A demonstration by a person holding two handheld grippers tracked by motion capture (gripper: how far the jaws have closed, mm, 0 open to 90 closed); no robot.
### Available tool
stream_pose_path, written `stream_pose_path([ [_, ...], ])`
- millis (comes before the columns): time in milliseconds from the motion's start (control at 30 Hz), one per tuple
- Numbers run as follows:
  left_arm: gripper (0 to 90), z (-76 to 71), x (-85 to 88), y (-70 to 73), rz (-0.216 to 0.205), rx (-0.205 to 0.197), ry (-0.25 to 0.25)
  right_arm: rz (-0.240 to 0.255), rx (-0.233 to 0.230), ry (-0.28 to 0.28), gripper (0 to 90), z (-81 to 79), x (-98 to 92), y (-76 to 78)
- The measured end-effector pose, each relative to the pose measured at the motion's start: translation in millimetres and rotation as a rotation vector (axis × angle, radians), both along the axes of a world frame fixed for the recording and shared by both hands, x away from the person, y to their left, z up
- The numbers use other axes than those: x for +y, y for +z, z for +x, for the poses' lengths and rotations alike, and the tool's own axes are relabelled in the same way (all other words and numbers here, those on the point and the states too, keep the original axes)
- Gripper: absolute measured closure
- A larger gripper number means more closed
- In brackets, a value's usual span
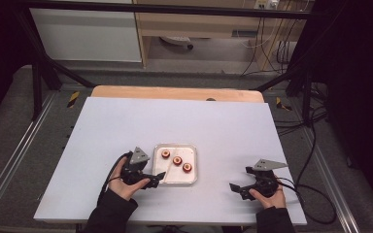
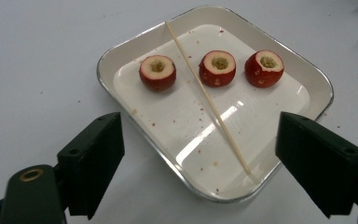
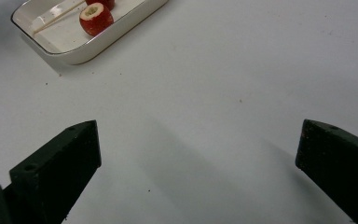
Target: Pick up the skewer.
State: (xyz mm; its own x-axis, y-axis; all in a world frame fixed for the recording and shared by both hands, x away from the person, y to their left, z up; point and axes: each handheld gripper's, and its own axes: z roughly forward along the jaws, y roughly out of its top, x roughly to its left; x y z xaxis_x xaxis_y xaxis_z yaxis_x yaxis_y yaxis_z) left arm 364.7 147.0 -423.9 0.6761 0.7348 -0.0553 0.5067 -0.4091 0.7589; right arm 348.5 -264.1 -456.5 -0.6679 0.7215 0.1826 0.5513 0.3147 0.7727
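Note:
A white square tray (image 2: 121, 51) with a metal rim lies on the table. It holds three red cored fruits in a row: (image 2: 157, 72), (image 2: 218, 68), (image 2: 264, 68). A thin wooden skewer (image 2: 205, 93) lies slantwise across the tray, passing between the first and second fruit. My left gripper (image 2: 198, 126) hovers at the tray's near corner (image 1: 156, 178), jaws wide open with nothing gripped. My right gripper (image 1: 240, 178) rests over bare table to the right of the tray, open and empty (image 3: 199, 129). In the right gripper view one fruit (image 3: 96, 18) and the tray's edge (image 3: 98, 44) lie far off.
The white tabletop (image 1: 175, 121) stretches wide behind and beside the tray, with a wooden strip (image 1: 175, 92) along its back edge. Dark frame posts (image 1: 36, 73) stand at the back corners. Cables (image 1: 315, 194) trail on the floor at the right.

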Motion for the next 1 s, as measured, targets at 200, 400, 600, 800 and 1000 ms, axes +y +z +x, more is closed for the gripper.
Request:
stream_pose_path([
  [200, 25.1, 5.9, -16.4, -5.5, -0.003, 0.01, 0.041, 0.002, 0.003, -0.001, 0.7, 0.2, 0.2, -0.2],
  [400, 35.6, 10.7, -28.3, -11.6, 0.007, 0.005, 0.091, 0.006, 0.005, -0.002, 0.7, 0.2, 0.9, -0.6],
  [600, 47.4, 13.1, -39.6, -18.8, 0.042, 0.011, 0.112, 0.006, 0.004, 0.0, 0.7, 0.5, 0.7, -0.8],
  [800, 63.0, 14.2, -46.0, -22.7, 0.056, 0.013, 0.127, 0.008, 0.004, 0.0, 0.7, 0.2, 0.7, -0.5],
  [1000, 72.9, 12.6, -48.6, -24.6, 0.053, 0.016, 0.136, 0.007, 0.005, 0.001, 0.7, 0.2, 0.6, -0.5],
])
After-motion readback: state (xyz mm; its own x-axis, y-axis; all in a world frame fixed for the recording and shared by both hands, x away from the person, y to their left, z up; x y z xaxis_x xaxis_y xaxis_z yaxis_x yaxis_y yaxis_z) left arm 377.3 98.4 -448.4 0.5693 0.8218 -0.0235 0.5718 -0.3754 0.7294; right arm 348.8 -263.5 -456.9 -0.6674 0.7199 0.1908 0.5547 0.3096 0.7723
